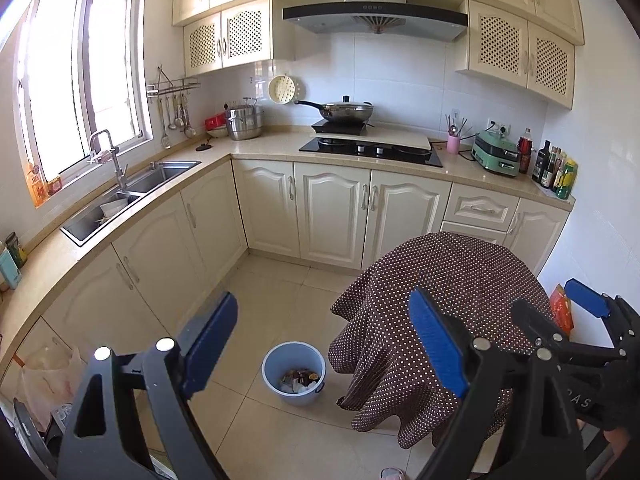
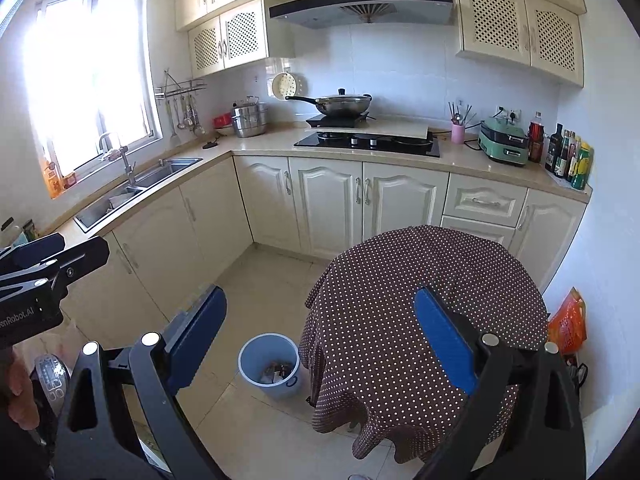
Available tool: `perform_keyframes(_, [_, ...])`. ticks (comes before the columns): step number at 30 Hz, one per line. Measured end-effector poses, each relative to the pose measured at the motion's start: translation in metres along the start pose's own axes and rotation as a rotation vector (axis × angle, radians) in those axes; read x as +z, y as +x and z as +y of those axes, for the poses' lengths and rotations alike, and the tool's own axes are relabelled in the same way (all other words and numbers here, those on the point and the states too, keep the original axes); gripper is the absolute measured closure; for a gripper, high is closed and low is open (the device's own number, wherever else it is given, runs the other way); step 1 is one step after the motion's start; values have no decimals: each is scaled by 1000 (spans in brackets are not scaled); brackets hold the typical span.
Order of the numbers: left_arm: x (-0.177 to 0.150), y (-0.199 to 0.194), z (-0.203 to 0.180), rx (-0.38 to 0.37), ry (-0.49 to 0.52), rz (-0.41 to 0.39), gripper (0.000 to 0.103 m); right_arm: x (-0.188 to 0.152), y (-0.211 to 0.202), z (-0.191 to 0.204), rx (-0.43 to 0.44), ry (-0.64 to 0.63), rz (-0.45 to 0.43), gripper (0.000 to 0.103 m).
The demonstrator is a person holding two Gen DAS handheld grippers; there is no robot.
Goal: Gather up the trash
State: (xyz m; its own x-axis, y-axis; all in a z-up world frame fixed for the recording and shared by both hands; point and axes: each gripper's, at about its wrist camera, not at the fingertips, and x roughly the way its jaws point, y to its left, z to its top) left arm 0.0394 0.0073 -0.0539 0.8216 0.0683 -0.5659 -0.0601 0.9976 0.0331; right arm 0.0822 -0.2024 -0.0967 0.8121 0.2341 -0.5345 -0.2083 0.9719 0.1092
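A light blue trash bin [image 1: 293, 372] stands on the tiled floor beside a round table under a brown dotted cloth [image 1: 440, 300]. The bin holds dark and white scraps. It also shows in the right wrist view [image 2: 269, 364]. My left gripper [image 1: 324, 340] is open and empty, held high above the floor with the bin between its blue fingers [image 1: 210, 340]. My right gripper [image 2: 320, 336] is open and empty, above the table's left edge [image 2: 320, 292]. The right gripper also shows at the right of the left wrist view [image 1: 580, 308].
An L-shaped counter carries a sink [image 1: 132, 196], a hob with a wok [image 1: 348, 110], a green appliance [image 1: 498, 154] and bottles [image 1: 556, 168]. An orange bag [image 2: 568, 320] lies by the right wall. A plastic bag [image 1: 48, 376] hangs at the left cabinets.
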Motion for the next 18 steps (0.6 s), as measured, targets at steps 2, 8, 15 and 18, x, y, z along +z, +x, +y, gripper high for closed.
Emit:
perform_keyframes(2, [0,6,0,4,3,12,17,-1,6,-2,-1,6,11,11])
perform_keyframes(8, [5,42,-4,24,-9,70,17,8,41,-20,7,21,53,11])
perform_keyframes(15, [22,112,-23,77,-42,170,17,18,110,-62,35,27,127,11])
perform_keyframes(18, [31,149,-37,108,-36,218,17,16,152,-97,5,35,188,11])
